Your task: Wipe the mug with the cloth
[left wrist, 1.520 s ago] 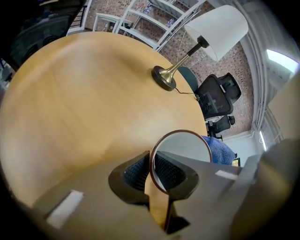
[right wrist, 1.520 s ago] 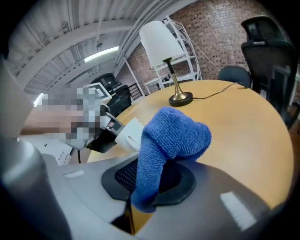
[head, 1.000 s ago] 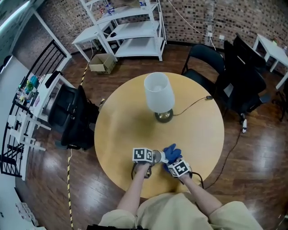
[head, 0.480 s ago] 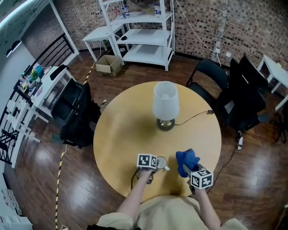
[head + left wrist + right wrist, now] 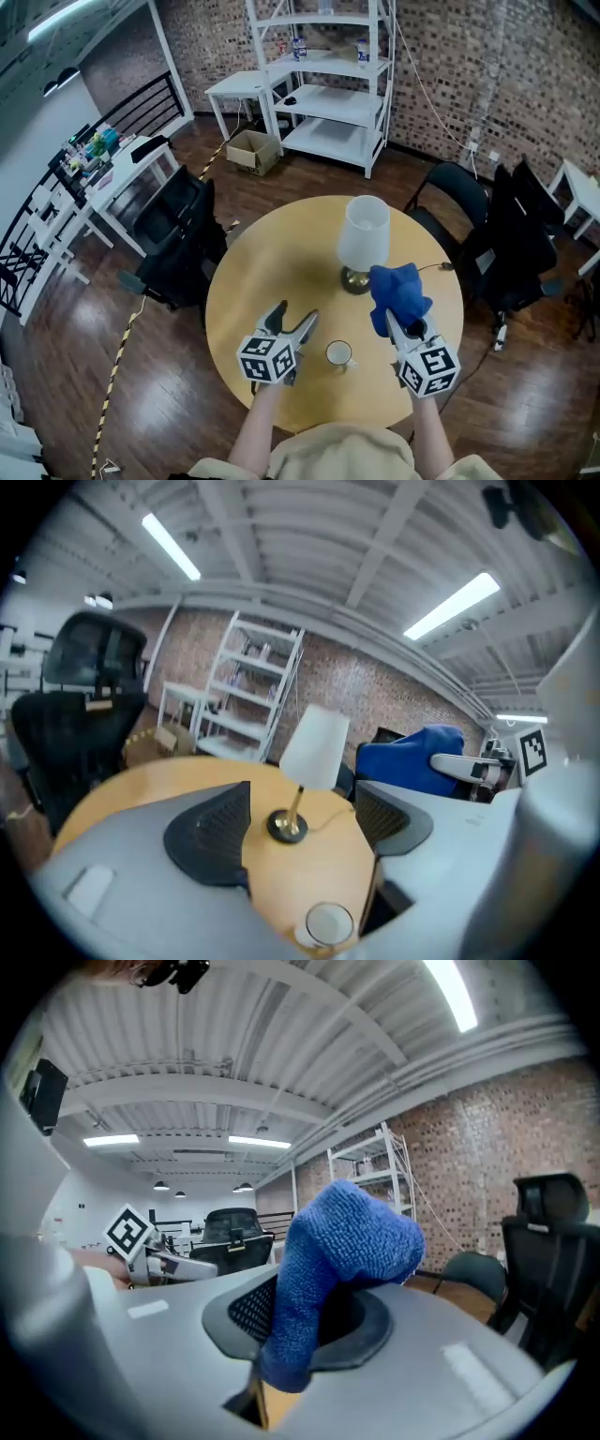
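Fingers [image 5: 211, 834] of the left gripper [image 5: 293, 320] are seen spread wide, having just been opening, and nothing is clasped between them; only the table top and things standing on it are seen through the gap. The right gripper [image 5: 397, 328] is clamped on the blue cloth [image 5: 398, 291].

The mug [image 5: 338, 354] is found upright on the round wooden table [image 5: 272, 272], near the person's edge, between the two grippers in the head view and touched by neither. Its handle is too small to be made out clearly. In the left gripper view the mug [image 5: 323, 926] is cut off at its lower side by the gripper's own body, so that little more than the rim is shown. It is not shown in the right gripper view.

The cloth [image 5: 342, 1260] is bunched above the right gripper's jaws, and a fold is draped down in front of them, so that much of both pads is covered.

Behind the cloth the lamp [image 5: 363, 234] is stood near the table's middle; its base is partly hidden by the cloth in the head view, while in the left gripper view the lamp [image 5: 312, 752] is seen whole.

Round the table, a black chair [image 5: 183, 244] and white shelving [image 5: 328, 84] can be seen. The person's forearms [image 5: 258, 427] are cut off by the lower edge.
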A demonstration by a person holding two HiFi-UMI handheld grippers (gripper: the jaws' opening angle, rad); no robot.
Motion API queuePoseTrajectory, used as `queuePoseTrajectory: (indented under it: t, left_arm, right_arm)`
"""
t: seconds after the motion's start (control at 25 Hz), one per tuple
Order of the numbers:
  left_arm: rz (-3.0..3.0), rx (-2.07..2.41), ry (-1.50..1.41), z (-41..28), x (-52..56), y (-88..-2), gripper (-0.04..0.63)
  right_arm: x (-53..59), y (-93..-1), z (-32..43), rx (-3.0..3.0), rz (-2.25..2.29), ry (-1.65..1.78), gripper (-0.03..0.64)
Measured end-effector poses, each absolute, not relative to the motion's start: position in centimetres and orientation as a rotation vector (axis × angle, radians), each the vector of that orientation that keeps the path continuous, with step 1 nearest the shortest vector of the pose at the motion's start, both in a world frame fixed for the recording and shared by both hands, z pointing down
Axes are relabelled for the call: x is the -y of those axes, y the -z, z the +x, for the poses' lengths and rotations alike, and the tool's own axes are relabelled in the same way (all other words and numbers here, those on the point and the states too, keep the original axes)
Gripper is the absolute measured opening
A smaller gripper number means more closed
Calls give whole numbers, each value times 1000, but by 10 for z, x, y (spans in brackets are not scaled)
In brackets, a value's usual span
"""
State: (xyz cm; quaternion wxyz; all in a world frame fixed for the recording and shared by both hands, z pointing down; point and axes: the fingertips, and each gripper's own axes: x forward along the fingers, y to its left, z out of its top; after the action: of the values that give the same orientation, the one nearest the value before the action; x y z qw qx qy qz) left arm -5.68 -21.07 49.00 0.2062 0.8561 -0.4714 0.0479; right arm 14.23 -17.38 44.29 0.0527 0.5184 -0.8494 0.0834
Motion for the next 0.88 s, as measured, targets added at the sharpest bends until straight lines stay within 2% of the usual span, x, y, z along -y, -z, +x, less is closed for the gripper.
queuePoseTrajectory:
  t: [0.16,0.32,0.88]
  left_arm:
    - [2548,1563,-40,-80,199,-413,341]
    - [2617,1688,-61,-80,191,-379,341]
    - [2613,1785,-52,-94,176,-365,328]
  right_arm:
    - [185,-400,120,2575,1597,-7,77]
    - [181,-382,108,2566,1649,97,77]
    - [161,-363,106,2592,1691,116,75]
